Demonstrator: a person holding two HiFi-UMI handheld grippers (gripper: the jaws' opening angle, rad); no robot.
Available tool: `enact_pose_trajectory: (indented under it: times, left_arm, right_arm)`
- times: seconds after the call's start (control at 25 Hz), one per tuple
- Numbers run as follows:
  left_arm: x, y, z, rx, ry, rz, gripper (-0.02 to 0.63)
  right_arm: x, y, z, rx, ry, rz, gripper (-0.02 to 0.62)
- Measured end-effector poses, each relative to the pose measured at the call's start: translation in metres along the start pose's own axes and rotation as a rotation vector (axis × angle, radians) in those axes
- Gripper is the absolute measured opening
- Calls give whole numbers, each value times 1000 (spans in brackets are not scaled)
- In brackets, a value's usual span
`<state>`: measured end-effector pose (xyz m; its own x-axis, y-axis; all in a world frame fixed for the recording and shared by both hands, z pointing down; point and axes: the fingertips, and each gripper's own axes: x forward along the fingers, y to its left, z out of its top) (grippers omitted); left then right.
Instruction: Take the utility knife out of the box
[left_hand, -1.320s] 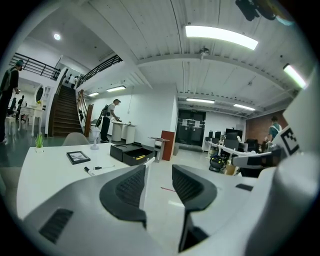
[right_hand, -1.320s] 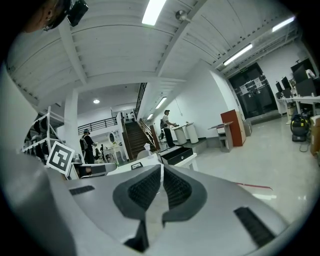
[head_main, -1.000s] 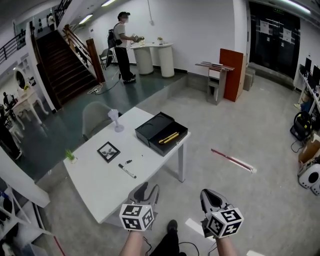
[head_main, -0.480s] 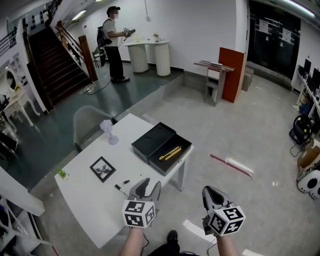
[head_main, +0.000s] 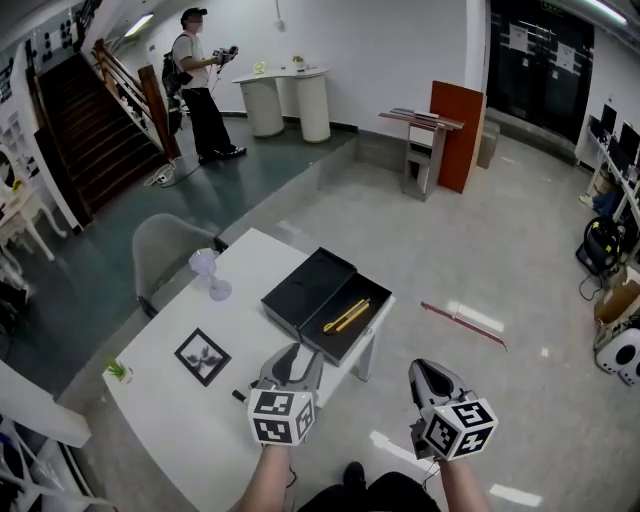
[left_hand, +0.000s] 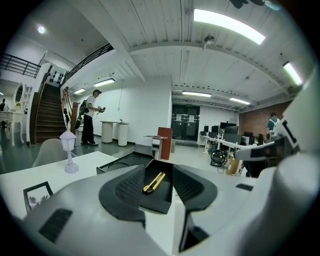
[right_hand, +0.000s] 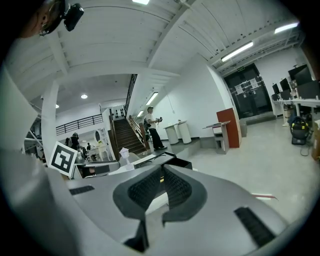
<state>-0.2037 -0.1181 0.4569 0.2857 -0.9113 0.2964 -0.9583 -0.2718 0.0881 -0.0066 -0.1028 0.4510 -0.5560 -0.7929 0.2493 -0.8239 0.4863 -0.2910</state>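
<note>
the utility knife (head_main: 346, 316) lies yellow in the tray of the open black box (head_main: 335, 346) at the table (head_main: 160, 410) corner, at about 1 o'clock from the left gripper (head_main: 290, 358). that gripper hovers short of the box, jaws moderately apart and empty, the knife framed between them. the right gripper (head_main: 428, 372), at its 3 o'clock and off the table, is only narrowly parted, holding nothing. this looks like the approach; next, the left should reach forward, dip in and straddle the handle.
</note>
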Motion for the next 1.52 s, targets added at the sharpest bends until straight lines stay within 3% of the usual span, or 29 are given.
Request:
enact_pose_trajectory:
  times: [0.32, 0.64, 1.2, 1.52]
  left_arm:
    - [35, 9, -3, 28, 57, -34, 164]
    - [82, 8, -1, 107, 151, -88, 164]
    - [174, -7, -28, 267, 396, -202, 164]
    - [211, -14, -53, 300, 534, -227, 164]
  right_arm:
    - [16, -9, 2, -3, 5, -27, 3]
    - [35, -39, 9, 23, 1, -52, 2]
    - [90, -104, 25, 58, 33, -39, 3]
    - [108, -132, 29, 77, 53, -33, 3]
